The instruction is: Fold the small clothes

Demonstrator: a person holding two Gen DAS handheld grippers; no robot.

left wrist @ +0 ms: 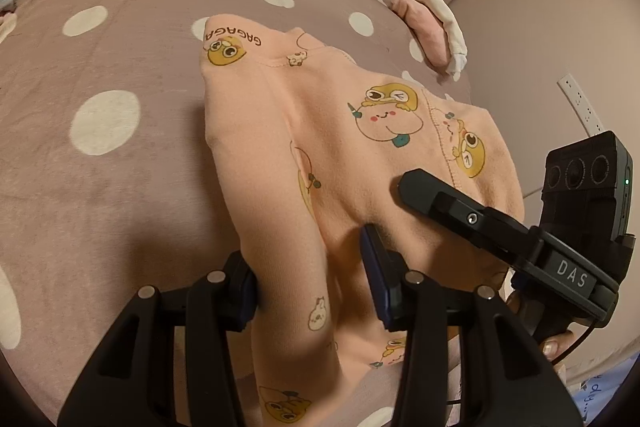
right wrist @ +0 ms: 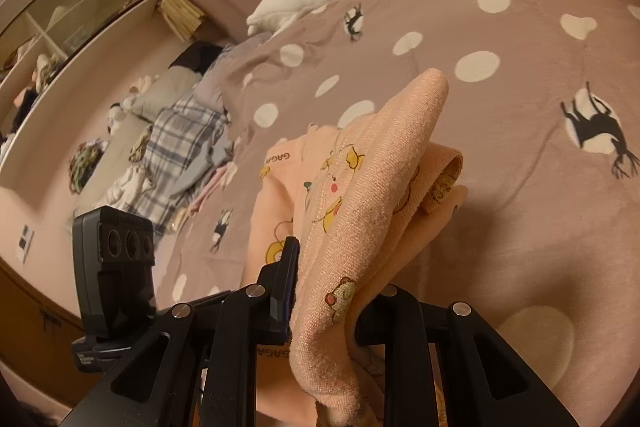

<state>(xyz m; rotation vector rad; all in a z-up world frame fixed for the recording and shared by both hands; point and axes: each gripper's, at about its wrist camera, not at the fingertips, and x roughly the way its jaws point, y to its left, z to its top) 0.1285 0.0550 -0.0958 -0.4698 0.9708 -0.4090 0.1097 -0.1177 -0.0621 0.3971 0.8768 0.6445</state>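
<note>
Your L gripper [left wrist: 310, 291] and R gripper [right wrist: 332, 291] each clamp folds of the peach garment [left wrist: 320, 131], lifted off the polka-dot bedspread [left wrist: 100, 75].

Black hand-held gripper [left wrist: 312, 267], silver screws, "DAS" label.

L tongs [left wrist: 308, 279] clamped, tilted down | R tongs [right wrist: 324, 291] clamped, tilted down

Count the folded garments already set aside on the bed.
2, stacked at the bed's far edge: a pink garment with a white garment on top. More may lie out of view.
</note>
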